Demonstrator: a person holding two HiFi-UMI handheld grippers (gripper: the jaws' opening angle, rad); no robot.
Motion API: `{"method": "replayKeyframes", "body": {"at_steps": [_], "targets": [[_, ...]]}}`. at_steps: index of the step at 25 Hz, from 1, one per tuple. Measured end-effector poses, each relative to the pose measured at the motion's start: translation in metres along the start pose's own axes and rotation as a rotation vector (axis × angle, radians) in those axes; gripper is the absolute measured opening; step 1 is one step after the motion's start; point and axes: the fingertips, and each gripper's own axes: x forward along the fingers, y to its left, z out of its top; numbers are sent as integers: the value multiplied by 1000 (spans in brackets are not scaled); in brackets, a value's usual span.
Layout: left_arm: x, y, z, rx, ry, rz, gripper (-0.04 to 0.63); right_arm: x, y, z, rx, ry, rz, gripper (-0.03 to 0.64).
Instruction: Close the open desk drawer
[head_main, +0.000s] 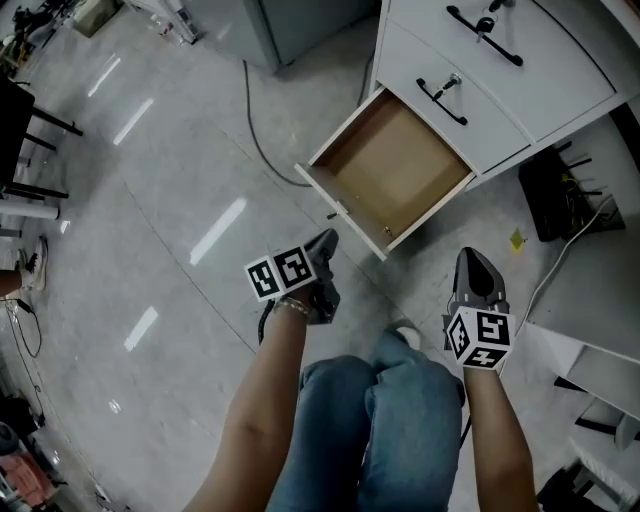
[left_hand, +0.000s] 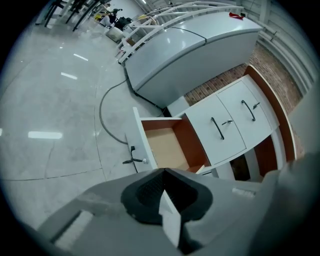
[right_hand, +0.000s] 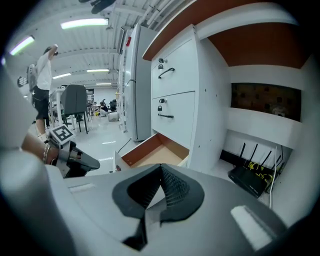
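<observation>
White desk drawer (head_main: 390, 170), brown wooden interior, stands pulled open. Grey left gripper (head_main: 326, 240): jaws closed, holding nothing. Grey right gripper (head_main: 472, 258): jaws appear closed, holding nothing. Neither touches the drawer.

- Black cable (left_hand: 100, 112): lying in a loose curve across the grey floor (head_main: 150, 200).
- Black router (right_hand: 248, 179): sitting low, antennas standing up, yellow wires (right_hand: 260, 167) trailing behind.
- Person in white top (right_hand: 44, 75): standing far back, beside a dark chair (right_hand: 75, 101).

White bottom desk drawer (head_main: 392, 170), pulled fully open, empty tan wood interior, black front handle
</observation>
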Motion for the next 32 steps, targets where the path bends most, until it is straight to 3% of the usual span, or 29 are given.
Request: {"method": "replayKeyframes", "body": {"at_steps": [8, 18, 22, 29, 32], "targets": [[47, 50, -12, 15, 33, -47, 0, 43, -7, -43, -54, -43, -9, -2], [87, 73, -20, -46, 27, -126, 0, 57, -7, -67, -81, -93, -13, -2], [103, 72, -21, -129, 25, -184, 91, 54, -4, -75, -106, -91, -7, -2], [126, 89, -24, -170, 19, -99, 95, 46, 3, -79, -165, -86, 33, -2], [130, 91, -22, -196, 6, -117, 95, 47, 4, -81, -165, -90, 38, -2]]}}
